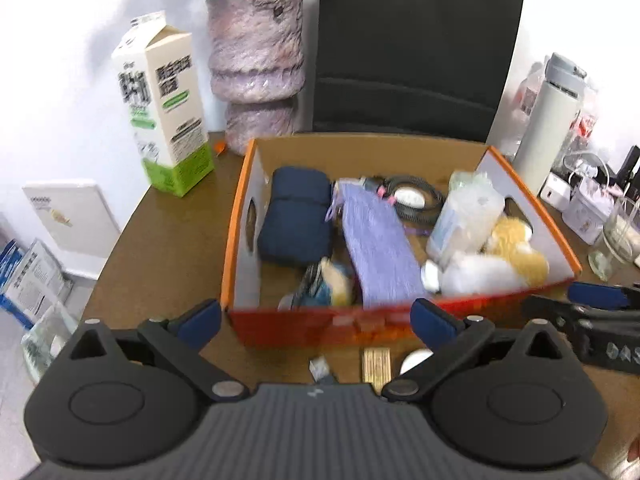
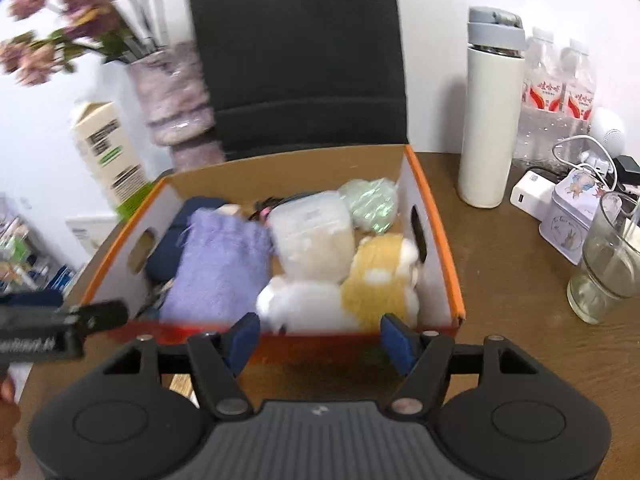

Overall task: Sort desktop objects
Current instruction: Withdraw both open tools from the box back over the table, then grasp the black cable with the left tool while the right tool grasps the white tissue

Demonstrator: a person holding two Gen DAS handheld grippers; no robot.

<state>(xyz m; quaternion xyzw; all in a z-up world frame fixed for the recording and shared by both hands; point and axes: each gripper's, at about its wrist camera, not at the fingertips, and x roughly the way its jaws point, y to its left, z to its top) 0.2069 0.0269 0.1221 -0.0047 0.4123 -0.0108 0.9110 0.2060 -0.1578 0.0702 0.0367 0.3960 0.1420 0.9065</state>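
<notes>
A brown desk (image 1: 168,240) holds an orange box (image 1: 400,322) filled with a purple cloth (image 1: 380,248), a navy pouch (image 1: 296,216) and a plush toy (image 2: 360,280). The left gripper (image 1: 316,318) hangs before the box's near wall, jaws spread wide and empty. The right gripper (image 2: 320,338) hovers at the same wall beside it, jaws apart, holding nothing.

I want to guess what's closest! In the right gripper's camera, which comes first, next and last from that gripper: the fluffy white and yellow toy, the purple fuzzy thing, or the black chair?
From the right gripper:
1. White and yellow plush toy, just ahead, in the box's near right corner.
2. Purple fuzzy cloth, a little farther, on the left inside the box.
3. Black chair, behind the box, farthest.
</notes>
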